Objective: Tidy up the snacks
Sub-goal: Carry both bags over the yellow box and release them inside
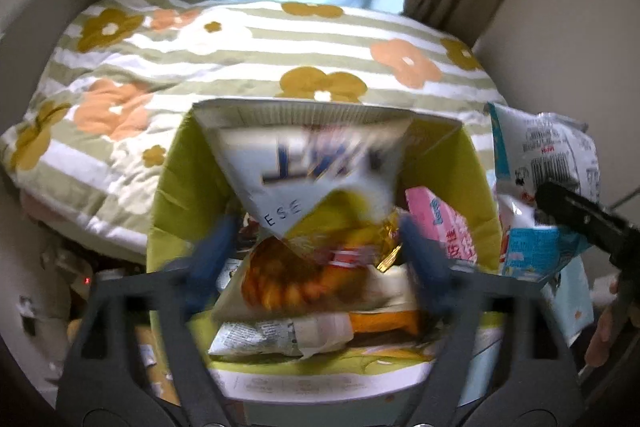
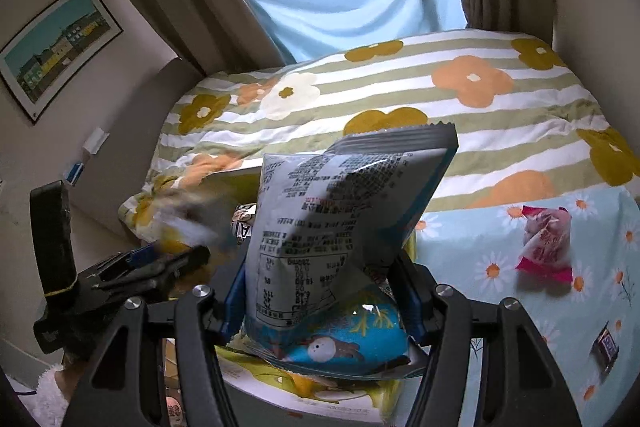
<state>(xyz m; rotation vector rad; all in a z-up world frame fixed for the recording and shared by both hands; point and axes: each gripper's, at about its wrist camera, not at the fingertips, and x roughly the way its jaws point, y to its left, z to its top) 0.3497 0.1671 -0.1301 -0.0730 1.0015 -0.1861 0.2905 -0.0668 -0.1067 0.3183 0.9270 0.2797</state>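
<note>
Above a yellow-green cardboard box (image 1: 452, 163), the left gripper (image 1: 316, 227) is hanging with its blue fingers (image 1: 212, 247) spread wide, one on each side of a white-and-yellow snack bag (image 1: 304, 171). That bag is motion-blurred and tilted, with its sealed top edge toward the far side, and whether either finger is touching it cannot be told. Inside the box, a pink packet (image 1: 444, 223) is leaning against the right wall, and a crumpled white wrapper (image 1: 280, 337) and an orange packet (image 1: 384, 321) are lying near the front wall.

At the right of the left wrist view, the right gripper (image 2: 320, 287) is appearing as a black body beside a blue-and-white snack bag (image 1: 536, 195). From its own camera, the right gripper is clamping that blue-and-white bag (image 2: 336, 227) between both blue fingers (image 2: 234, 291); the bag is standing nearly upright, printed back facing the camera, its lower cartoon-printed part bulging toward the lens. The bag is sitting over the near right part of the box, whose printed front wall (image 2: 312, 399) is showing below.

Beyond the box, a striped floral quilt (image 2: 400, 99) is covering the bed. On the daisy-print blue cloth (image 2: 500, 239) to the right, a pink-ended wrapped snack (image 2: 546, 245) and a small dark sweet (image 2: 606, 345) are lying well apart.
</note>
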